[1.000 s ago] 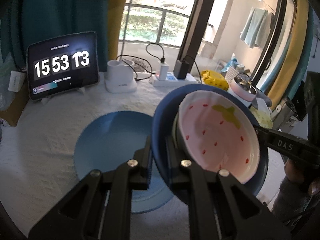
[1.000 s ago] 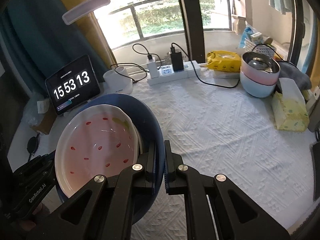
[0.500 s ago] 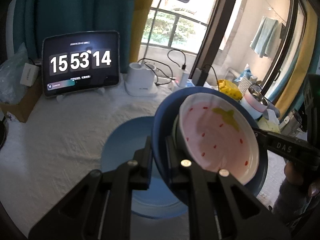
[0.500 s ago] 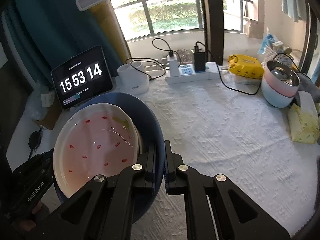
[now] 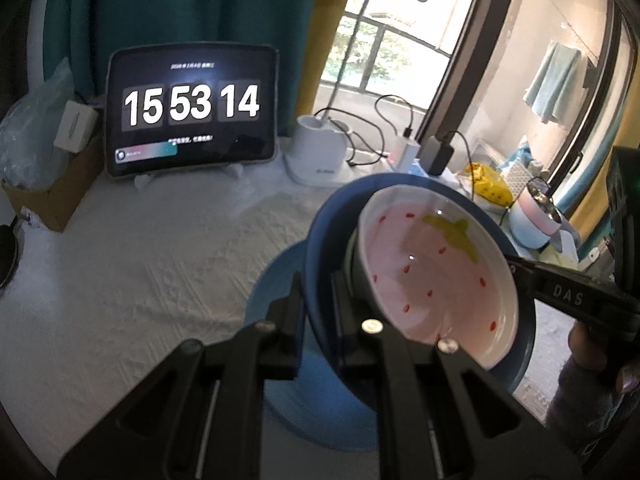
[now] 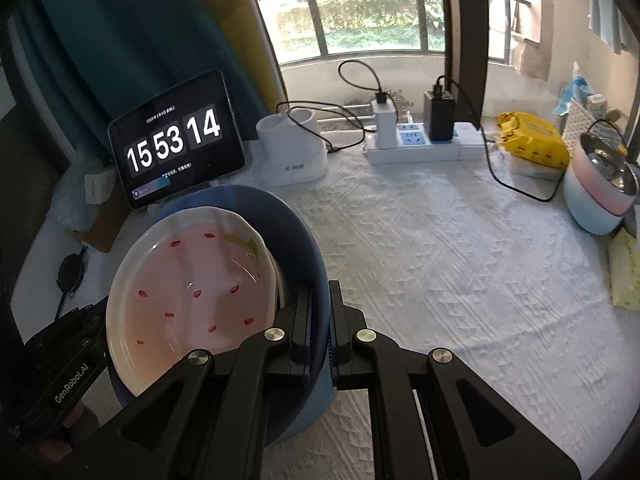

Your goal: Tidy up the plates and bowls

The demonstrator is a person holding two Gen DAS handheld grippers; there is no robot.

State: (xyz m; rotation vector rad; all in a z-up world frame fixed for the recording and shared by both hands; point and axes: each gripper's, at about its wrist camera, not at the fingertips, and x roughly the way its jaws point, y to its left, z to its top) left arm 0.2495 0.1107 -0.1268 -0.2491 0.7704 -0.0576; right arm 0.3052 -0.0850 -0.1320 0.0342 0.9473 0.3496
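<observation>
right now my left gripper (image 5: 318,300) and right gripper (image 6: 320,320) each have their fingers clamped on the dark blue bowl (image 5: 324,240), at nine and three o'clock of its rim. that keeps it level so the strawberry dish (image 5: 432,280) inside stays put above the light blue plate (image 5: 272,280).

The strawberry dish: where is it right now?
The strawberry dish sits inside the dark blue bowl, held off the table by both grippers, above the light blue plate.
</observation>
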